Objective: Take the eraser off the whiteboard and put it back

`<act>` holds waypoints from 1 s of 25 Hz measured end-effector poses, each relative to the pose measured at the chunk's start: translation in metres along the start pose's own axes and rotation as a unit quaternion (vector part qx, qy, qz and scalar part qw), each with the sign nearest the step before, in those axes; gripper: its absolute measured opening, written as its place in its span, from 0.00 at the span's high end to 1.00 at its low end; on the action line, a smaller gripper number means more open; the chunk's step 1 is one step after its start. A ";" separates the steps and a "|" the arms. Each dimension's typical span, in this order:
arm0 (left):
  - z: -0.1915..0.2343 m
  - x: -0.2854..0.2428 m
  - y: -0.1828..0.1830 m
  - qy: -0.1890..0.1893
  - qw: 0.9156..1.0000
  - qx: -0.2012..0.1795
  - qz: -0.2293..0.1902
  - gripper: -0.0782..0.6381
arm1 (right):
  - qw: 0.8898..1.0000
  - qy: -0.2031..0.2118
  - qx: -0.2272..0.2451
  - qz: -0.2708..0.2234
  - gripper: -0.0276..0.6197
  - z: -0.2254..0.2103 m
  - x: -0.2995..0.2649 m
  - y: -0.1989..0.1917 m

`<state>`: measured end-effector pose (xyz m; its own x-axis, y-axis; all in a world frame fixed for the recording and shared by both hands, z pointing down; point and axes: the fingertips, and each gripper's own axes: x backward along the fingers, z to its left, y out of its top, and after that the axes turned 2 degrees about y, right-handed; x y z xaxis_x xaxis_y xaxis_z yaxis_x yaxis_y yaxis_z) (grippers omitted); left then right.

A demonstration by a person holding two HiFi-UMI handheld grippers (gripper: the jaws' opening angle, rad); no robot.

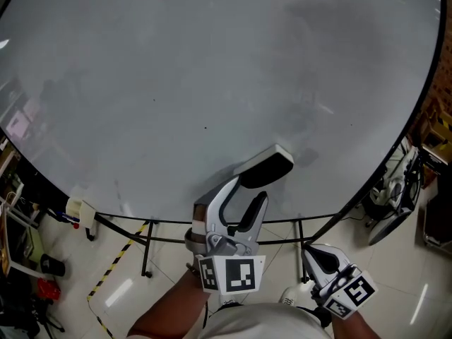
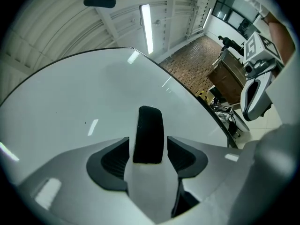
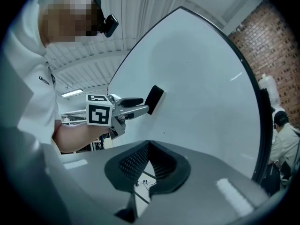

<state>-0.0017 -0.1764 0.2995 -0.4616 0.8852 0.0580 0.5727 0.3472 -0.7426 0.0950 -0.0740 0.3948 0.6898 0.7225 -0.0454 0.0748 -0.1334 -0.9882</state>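
Now eraser (image 1: 265, 167) sticks on whiteboard (image 1: 176, 83); left gripper (image 1: 251, 189) spread around it, right gripper (image 3: 149, 146) pressed together; tiled floor (image 1: 120, 292) below.

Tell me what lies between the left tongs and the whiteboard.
The eraser: the left gripper view shows it between the open jaws of the left tongs, with the whiteboard right behind it.

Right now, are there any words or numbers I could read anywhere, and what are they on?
No words or numbers can be read.
Whiteboard: blank, no writing.
Marker cubes: only black-and-white square patterns, no letters.
White shirt: small dark print on the chest, too small to read.
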 end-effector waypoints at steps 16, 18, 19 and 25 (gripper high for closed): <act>-0.001 -0.037 0.005 0.024 0.999 -0.029 0.011 0.46 | 1.000 -0.009 -0.001 -0.003 0.95 -0.007 0.004 0.001; 0.001 -0.040 0.005 0.029 0.999 -0.031 0.014 0.46 | 1.000 -0.012 -0.001 -0.002 0.95 -0.008 0.004 0.001; 0.001 -0.041 0.005 0.031 0.999 -0.032 0.014 0.46 | 1.000 -0.013 -0.001 -0.002 0.95 -0.009 0.004 0.001; 0.002 -0.045 0.008 0.043 0.998 -0.040 0.014 0.49 | 1.000 -0.017 -0.002 0.000 0.95 -0.012 0.006 0.001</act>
<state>0.0224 -0.2137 0.2901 -0.3865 0.9170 0.0986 0.6383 0.3431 -0.6891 0.1078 -0.0780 0.3957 0.6646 0.7455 -0.0505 0.0784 -0.1368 -0.9875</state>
